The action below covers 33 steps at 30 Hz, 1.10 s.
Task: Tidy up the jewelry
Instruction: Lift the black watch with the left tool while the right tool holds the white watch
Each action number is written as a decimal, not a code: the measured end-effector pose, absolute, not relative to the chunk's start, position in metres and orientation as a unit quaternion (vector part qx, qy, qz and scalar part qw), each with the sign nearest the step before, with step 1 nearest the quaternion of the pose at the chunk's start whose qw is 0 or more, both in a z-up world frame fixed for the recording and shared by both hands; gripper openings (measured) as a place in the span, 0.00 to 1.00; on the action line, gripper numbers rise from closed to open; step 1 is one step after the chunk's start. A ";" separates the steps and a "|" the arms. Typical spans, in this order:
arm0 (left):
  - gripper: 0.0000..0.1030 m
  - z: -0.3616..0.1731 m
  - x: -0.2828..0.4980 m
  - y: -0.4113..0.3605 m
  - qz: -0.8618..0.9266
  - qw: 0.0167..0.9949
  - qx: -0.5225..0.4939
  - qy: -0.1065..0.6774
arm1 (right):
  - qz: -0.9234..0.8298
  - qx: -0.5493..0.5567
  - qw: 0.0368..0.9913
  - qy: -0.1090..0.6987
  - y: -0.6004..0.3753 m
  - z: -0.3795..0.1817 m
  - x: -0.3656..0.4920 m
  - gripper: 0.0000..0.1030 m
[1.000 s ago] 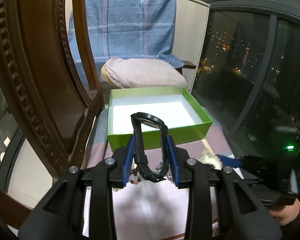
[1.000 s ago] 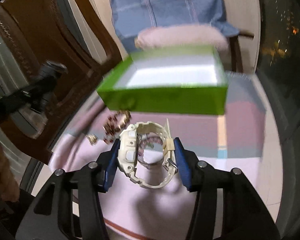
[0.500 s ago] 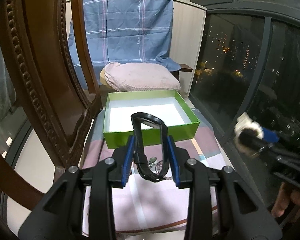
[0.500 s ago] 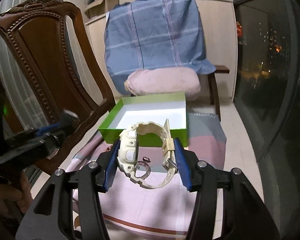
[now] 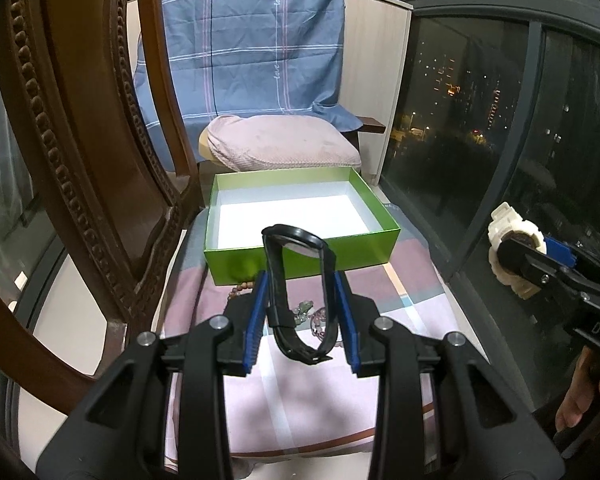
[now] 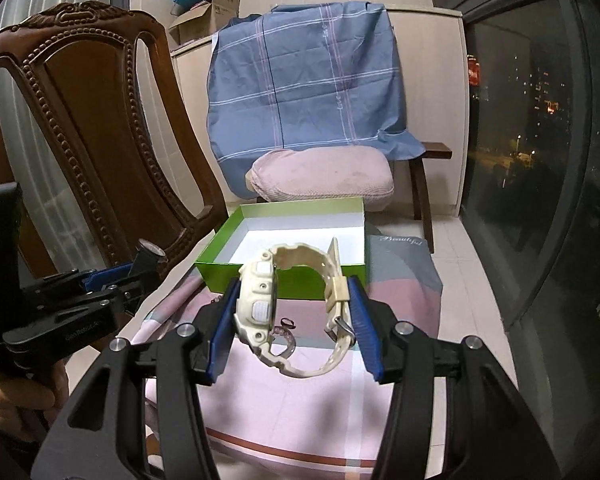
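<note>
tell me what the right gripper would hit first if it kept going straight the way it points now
Probably the green box: the right gripper, shut on the cream watch, points down at its near wall. Depth is unclear, so it might meet the pink cloth just before it.

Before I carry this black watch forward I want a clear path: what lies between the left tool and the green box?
In the left wrist view, loose bead bracelets lie on the pink checked cloth before the green cardboard box.
</note>
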State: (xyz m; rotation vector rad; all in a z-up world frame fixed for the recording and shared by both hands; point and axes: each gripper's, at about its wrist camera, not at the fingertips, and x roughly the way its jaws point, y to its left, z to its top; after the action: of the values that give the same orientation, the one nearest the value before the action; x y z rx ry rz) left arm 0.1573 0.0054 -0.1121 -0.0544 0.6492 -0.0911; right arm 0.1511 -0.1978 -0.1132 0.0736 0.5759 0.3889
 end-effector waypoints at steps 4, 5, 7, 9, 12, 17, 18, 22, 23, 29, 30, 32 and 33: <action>0.32 -0.114 0.157 0.006 -0.046 0.945 -0.027 0.322 | 0.191 0.037 0.939 0.283 -0.195 -0.113 0.152 0.51; 0.32 -0.115 0.158 0.006 -0.047 0.945 -0.027 0.324 | 0.189 0.032 0.941 0.281 -0.194 -0.113 0.152 0.51; 0.32 -0.116 0.160 0.006 -0.046 0.944 -0.026 0.326 | 0.190 0.035 0.940 0.281 -0.194 -0.114 0.153 0.51; 0.32 -0.116 0.160 0.006 -0.046 0.943 -0.027 0.327 | 0.189 0.032 0.939 0.284 -0.193 -0.116 0.155 0.51; 0.32 -0.115 0.161 0.005 -0.047 0.944 -0.026 0.327 | 0.190 0.034 0.939 0.284 -0.192 -0.118 0.156 0.51; 0.32 -0.119 0.163 0.005 -0.045 0.942 -0.025 0.330 | 0.197 0.044 0.935 0.293 -0.192 -0.127 0.163 0.51; 0.32 -0.120 0.164 0.005 -0.045 0.942 -0.023 0.330 | 0.198 0.046 0.935 0.290 -0.192 -0.127 0.164 0.51; 0.32 -0.127 0.169 0.003 -0.045 0.941 -0.022 0.335 | 0.203 0.046 0.934 0.291 -0.189 -0.132 0.169 0.51; 0.32 -0.129 0.171 0.002 -0.043 0.941 -0.018 0.335 | 0.203 0.045 0.935 0.287 -0.189 -0.132 0.170 0.51; 0.32 -0.139 0.181 0.000 -0.043 0.938 -0.013 0.343 | 0.198 0.037 0.932 0.300 -0.186 -0.158 0.189 0.51; 0.32 -0.141 0.183 0.001 -0.041 0.937 -0.012 0.346 | 0.201 0.042 0.930 0.305 -0.187 -0.162 0.193 0.51; 0.32 -0.144 0.186 0.002 -0.040 0.936 -0.012 0.348 | 0.198 0.039 0.930 0.307 -0.186 -0.165 0.197 0.51; 0.32 -0.145 0.188 0.003 -0.040 0.936 -0.013 0.351 | 0.198 0.040 0.929 0.309 -0.187 -0.167 0.200 0.51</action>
State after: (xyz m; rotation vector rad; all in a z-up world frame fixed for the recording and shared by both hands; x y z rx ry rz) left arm 0.1880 0.0031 -0.1446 -0.0264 0.7166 -0.0810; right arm 0.2000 -0.1871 -0.1666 0.0823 0.6336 0.4051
